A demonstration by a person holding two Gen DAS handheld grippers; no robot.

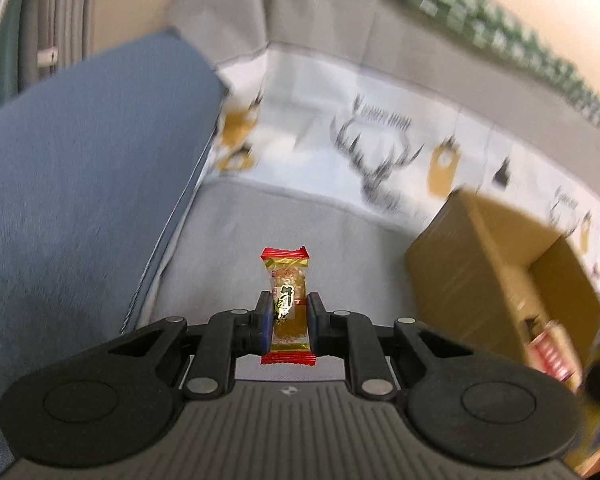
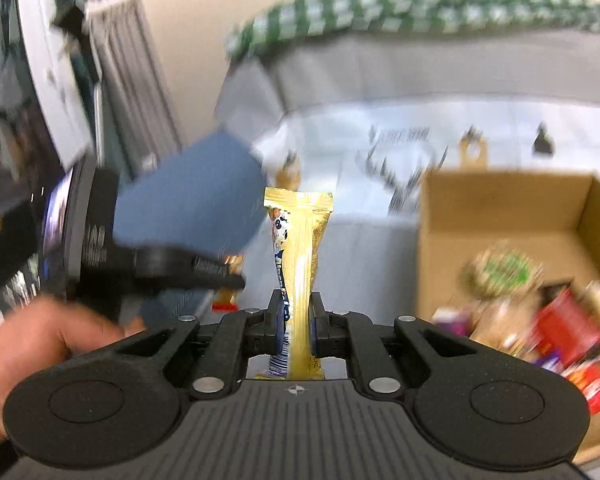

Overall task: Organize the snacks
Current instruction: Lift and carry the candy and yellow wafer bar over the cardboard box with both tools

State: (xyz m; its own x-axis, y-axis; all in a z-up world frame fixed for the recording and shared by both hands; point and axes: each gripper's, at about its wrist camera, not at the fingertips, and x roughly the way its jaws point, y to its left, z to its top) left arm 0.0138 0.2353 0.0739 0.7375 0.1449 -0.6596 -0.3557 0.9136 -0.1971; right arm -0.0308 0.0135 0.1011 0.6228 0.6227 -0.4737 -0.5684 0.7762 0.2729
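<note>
- We see the left hand-held gripper [image 1: 287, 322] clenched on a red-edged gold candy [image 1: 287, 304], its long axis running straight ahead along the fingers, far end past the tips.
- The right hand-held gripper [image 2: 296, 322] grasps a long gold snack bar [image 2: 300, 264], also lengthwise along its fingers, tip pointing away.
- Both tilt downward over a grey sofa seat [image 1: 284, 224]; a hand [image 2: 28, 344] carries the left tool, left of the right one.
- Right of both stands an open cardboard box [image 2: 500, 208] holding blurred snacks [image 2: 556, 324]; a blue cushion [image 1: 92, 168] lies left, a deer-print cloth [image 1: 380, 152] ahead.
</note>
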